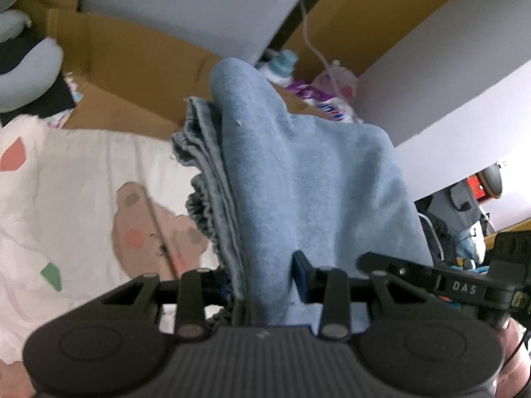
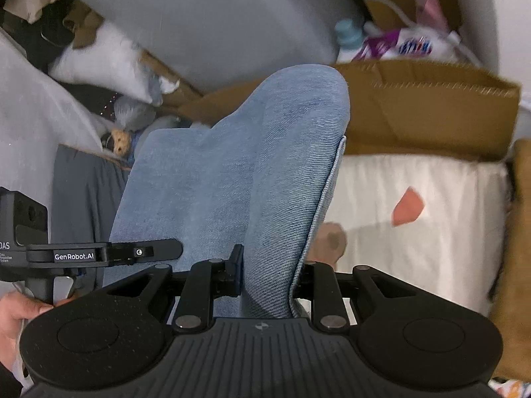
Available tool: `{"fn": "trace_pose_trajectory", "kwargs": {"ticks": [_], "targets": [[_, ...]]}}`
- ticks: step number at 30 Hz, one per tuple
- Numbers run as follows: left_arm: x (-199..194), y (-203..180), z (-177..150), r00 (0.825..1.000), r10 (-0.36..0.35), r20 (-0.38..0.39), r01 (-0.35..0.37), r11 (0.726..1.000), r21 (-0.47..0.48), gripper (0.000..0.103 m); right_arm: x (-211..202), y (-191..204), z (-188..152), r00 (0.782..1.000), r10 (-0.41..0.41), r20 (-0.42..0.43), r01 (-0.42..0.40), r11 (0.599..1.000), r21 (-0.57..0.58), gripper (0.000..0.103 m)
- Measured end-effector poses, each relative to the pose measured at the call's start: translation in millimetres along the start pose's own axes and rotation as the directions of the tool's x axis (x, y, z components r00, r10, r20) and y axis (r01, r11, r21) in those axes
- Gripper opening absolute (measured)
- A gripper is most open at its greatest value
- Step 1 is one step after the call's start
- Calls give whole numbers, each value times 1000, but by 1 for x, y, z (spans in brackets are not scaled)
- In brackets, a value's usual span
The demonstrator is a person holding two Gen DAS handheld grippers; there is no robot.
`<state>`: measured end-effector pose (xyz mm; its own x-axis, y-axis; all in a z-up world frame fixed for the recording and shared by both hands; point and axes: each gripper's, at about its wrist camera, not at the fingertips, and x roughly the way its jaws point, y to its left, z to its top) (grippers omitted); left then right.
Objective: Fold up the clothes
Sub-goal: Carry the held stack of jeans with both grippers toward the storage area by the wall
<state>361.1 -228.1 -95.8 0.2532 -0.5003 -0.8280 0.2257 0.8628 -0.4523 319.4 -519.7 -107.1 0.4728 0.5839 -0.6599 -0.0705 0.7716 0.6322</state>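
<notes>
Holding the folded blue denim garment (image 1: pixel 298 179) off the bed, I have my left hand-held gripper (image 1: pixel 265 282) closed on a thick bunch of it, several layers deep, with a gathered elastic edge spilling out to the left of the jaws; my right hand-held gripper (image 2: pixel 270 282) is clamped more narrowly on another part of the same garment (image 2: pixel 239 172), which rises ahead of it and flops over at the top.

The garment hangs between and beyond both hand-held grippers, above the white printed bedsheet (image 1: pixel 76 172) that lies below and to the outer side of each; a cardboard box (image 2: pixel 424 106) stands just beyond the cloth, with bottles and packets behind it.

The risks, as I judge them: the stacked layers in my left grip could slide apart, because only the outer ones touch the pads, and the fold would come undone; the loose elastic edge could slip out and drag; the overhanging top could catch the box rim ahead and pull the cloth from the narrower right grip; if my two hands drift apart or together unevenly, the fold could twist or sag; the picture is blurred, so I cannot tell how deep the cloth sits in either jaw.
</notes>
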Motion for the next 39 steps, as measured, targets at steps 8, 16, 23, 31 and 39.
{"fn": "trace_pose_trajectory", "kwargs": {"ticks": [8,16,23,31,39], "targets": [[11,-43,8,999,-48,24,48,999,7,39,-45,-11,22,994,-98,46,98,995,10,23],[33,-81,1,997,-76,-1,76,997,32,39,-84,-40,14,988,-140,61,139,990,31,23],[63,-106,-10,996,-82,-40,84,996,36,39,-107,-76,0,987,-148,61,144,988,62,23],[114,-136,-17,991,-114,-73,119,991,63,39,-131,-127,-15,983,-166,72,158,982,106,23],[171,-176,-27,980,-173,-97,181,980,82,38,-164,-182,-20,971,-219,97,206,970,130,23]]}}
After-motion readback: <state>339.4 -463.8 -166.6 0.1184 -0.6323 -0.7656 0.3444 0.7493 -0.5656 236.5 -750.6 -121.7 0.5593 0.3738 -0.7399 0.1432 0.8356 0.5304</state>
